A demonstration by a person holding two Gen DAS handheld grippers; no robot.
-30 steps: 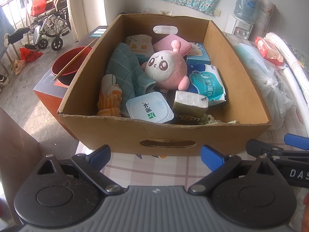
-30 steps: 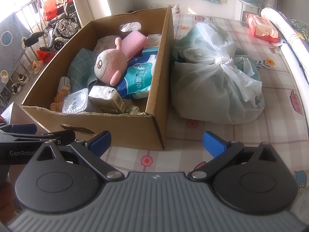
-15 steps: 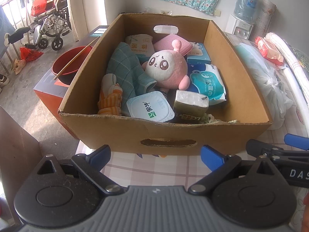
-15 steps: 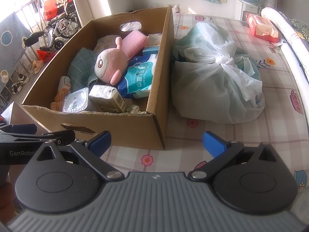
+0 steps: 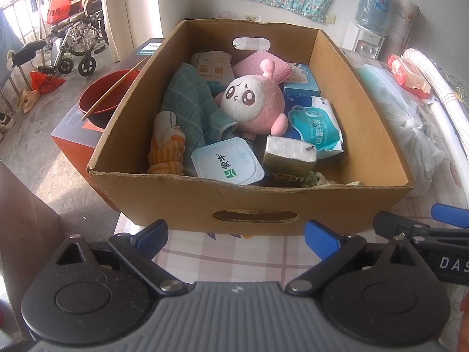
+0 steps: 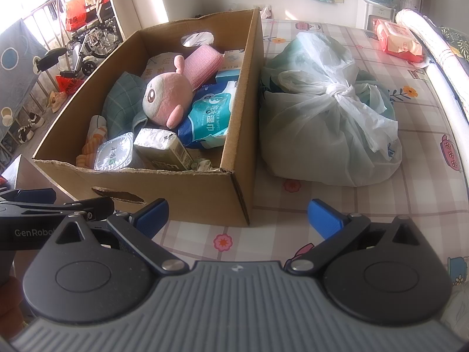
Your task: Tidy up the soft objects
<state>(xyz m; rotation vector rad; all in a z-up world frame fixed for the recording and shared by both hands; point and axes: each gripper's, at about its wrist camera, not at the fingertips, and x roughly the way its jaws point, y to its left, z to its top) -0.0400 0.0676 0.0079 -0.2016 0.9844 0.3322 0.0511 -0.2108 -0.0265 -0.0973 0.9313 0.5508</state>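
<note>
A cardboard box (image 5: pixel 164 196) (image 6: pixel 187 187) stands on the flowered tablecloth. Inside lie a pink plush toy (image 5: pixel 255 105) (image 6: pixel 167 96), a teal checked towel (image 5: pixel 187 108), an orange striped soft toy (image 5: pixel 167 149), a pink sponge cloth (image 5: pixel 258 64), a wet-wipe pack (image 5: pixel 316 126) (image 6: pixel 211 117), a tissue pack (image 5: pixel 290 154) and a yogurt cup (image 5: pixel 228 165). My left gripper (image 5: pixel 236 236) is open and empty before the box's near wall. My right gripper (image 6: pixel 237 215) is open and empty at the box's near right corner.
A tied white plastic bag (image 6: pixel 328 114) sits right of the box. A red wipe pack (image 6: pixel 398 39) lies at the table's far right. A red bowl with chopsticks (image 5: pixel 102 96) rests on a box left of the table. A wheelchair (image 5: pixel 73 47) stands beyond.
</note>
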